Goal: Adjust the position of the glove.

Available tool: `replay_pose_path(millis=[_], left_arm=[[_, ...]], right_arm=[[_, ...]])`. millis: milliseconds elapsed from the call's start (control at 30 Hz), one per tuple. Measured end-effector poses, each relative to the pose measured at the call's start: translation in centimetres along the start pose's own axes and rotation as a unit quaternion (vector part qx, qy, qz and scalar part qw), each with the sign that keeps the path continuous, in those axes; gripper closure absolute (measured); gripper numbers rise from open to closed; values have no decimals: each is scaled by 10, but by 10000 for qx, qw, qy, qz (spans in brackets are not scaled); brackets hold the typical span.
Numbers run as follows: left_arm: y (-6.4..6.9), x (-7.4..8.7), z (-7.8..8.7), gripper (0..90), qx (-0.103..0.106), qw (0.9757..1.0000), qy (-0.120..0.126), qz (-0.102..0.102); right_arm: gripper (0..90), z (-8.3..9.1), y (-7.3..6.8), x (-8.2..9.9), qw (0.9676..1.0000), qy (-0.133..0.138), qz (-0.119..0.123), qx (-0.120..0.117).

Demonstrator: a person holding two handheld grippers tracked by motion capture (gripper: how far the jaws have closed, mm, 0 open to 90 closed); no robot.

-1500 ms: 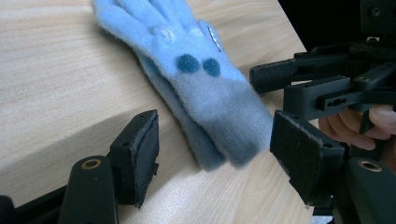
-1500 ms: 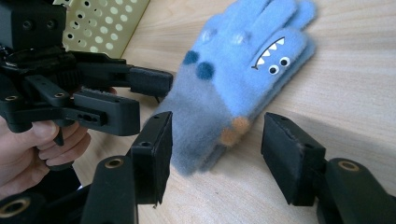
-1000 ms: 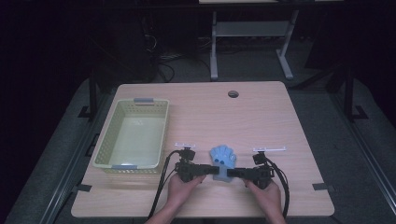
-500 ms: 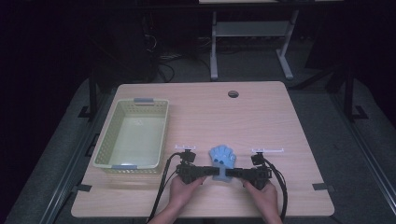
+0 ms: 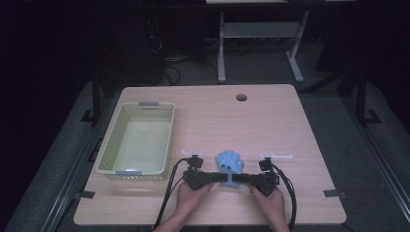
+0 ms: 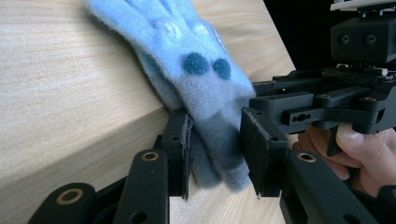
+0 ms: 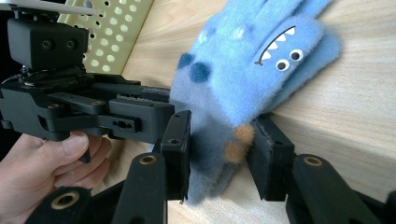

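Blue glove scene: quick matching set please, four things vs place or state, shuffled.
Things:
1. blue glove
2. basket
3. left gripper
4. round hole

Places or states:
A. far edge of the table
B. pale green, left side of the table
C. jaws around one side of the glove's cuff
D. flat near the front edge, between both grippers

Pairs: 1-D, 2-B, 3-C, 4-A

We find the glove's point(image 6: 196, 79) fingertips cut off at the top edge; we cannot read its pattern from the high view.
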State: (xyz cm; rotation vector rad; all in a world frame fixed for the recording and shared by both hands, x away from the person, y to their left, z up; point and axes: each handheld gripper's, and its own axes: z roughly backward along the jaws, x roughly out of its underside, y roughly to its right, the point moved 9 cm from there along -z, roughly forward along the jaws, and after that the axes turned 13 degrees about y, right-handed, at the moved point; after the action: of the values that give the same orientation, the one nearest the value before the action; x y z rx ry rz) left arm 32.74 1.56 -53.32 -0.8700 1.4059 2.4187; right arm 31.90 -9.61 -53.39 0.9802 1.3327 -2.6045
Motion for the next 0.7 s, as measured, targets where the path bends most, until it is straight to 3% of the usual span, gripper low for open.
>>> replay_pose_path(millis=[200,400,500,700], left_arm=[[0,-1,-2,655,56,9999,20,154],[0,-1,-3,665,57,9999,51,127],[-2,-2,-3,682,151,9996,58,239],[1,-3,-2,694,166,9996,82,190]], right_arm=[[666,-3,-1,0,10000,28,36,27],[705,-3,-2,-2,10000,35,85,31],[715,-2,-2,-2,10000,51,56,-22],[725,-1,-4,-4,9999,99,80,-76]])
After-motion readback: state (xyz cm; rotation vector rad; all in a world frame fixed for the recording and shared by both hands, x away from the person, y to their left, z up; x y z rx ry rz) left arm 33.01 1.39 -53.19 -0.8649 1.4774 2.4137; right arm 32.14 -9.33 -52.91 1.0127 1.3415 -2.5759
